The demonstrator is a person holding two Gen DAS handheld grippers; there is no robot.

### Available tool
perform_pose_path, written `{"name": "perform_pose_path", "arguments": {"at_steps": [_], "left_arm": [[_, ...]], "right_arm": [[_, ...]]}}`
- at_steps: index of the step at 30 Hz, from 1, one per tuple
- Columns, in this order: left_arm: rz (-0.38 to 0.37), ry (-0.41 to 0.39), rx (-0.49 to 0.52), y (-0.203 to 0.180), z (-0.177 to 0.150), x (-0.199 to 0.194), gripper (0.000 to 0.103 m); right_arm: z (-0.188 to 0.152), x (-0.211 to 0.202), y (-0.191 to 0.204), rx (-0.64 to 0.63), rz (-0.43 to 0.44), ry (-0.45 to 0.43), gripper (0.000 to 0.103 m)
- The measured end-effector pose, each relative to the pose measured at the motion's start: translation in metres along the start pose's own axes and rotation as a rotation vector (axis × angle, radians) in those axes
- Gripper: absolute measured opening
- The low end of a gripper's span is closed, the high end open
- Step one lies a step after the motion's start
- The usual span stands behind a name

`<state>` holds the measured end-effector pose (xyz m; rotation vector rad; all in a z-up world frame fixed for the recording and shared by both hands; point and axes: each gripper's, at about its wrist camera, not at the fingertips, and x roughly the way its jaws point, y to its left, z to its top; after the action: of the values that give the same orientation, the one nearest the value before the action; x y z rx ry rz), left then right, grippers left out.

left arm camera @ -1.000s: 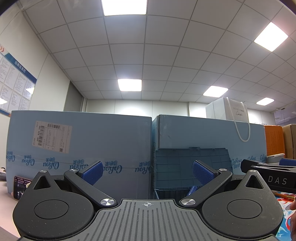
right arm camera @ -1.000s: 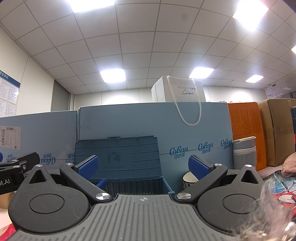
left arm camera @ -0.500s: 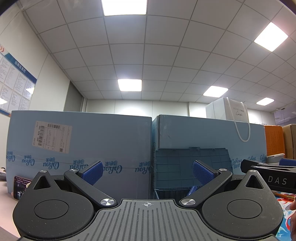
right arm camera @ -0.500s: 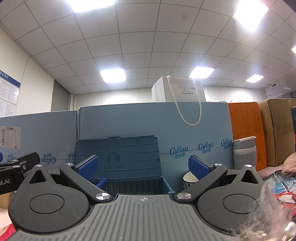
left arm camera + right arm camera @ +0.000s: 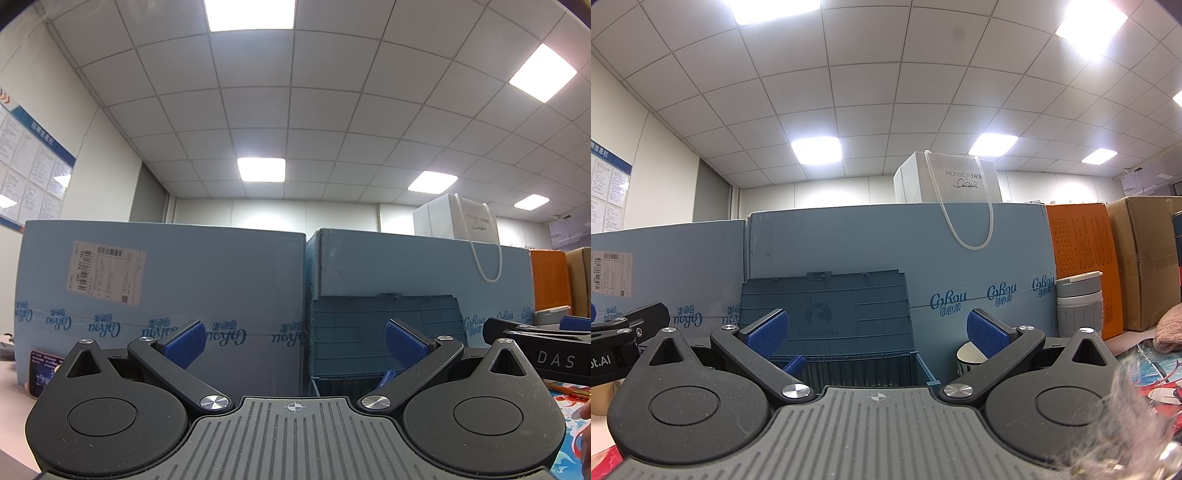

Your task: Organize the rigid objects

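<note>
While both my left gripper point(image 5: 293, 345) and right gripper point(image 5: 877, 330) hang with jaws released and bare, the blue crate point(image 5: 857, 371) sits at twelve o'clock, lid point(image 5: 827, 314) upright. A paper cup point(image 5: 967, 360) stands just beside it at two o'clock.

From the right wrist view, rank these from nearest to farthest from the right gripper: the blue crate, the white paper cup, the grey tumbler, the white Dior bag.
Measured from the right gripper:
1. Blue crate, straight ahead between the fingers, lid up.
2. White paper cup, just right of the crate; too close to the crate to call firmly.
3. Grey tumbler, farther right, by the orange box.
4. White Dior bag, on top of the light-blue carton behind.
</note>
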<state>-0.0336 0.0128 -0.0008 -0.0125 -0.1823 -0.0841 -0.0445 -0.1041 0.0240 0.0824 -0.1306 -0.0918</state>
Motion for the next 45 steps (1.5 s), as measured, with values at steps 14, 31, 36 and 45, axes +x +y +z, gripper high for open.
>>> {"name": "perform_pose_path", "arguments": {"at_steps": [14, 31, 36, 45], "left_arm": [[0.022, 0.011, 0.001, 0.001, 0.0, 0.001, 0.103], [0.059, 0.065, -0.017, 0.007, -0.002, 0.01, 0.103], [0.056, 0.061, -0.012, 0.005, -0.002, 0.01, 0.103], [0.055, 0.073, 0.01, 0.002, -0.002, 0.011, 0.103]], "right_arm": [[-0.001, 0.0, 0.005, -0.025, 0.006, 0.008, 0.103], [-0.002, 0.003, 0.013, -0.084, -0.005, 0.036, 0.103], [-0.001, 0.001, 0.013, -0.094, -0.036, 0.025, 0.103], [-0.001, -0.002, 0.012, -0.1, -0.063, 0.014, 0.103]]}}
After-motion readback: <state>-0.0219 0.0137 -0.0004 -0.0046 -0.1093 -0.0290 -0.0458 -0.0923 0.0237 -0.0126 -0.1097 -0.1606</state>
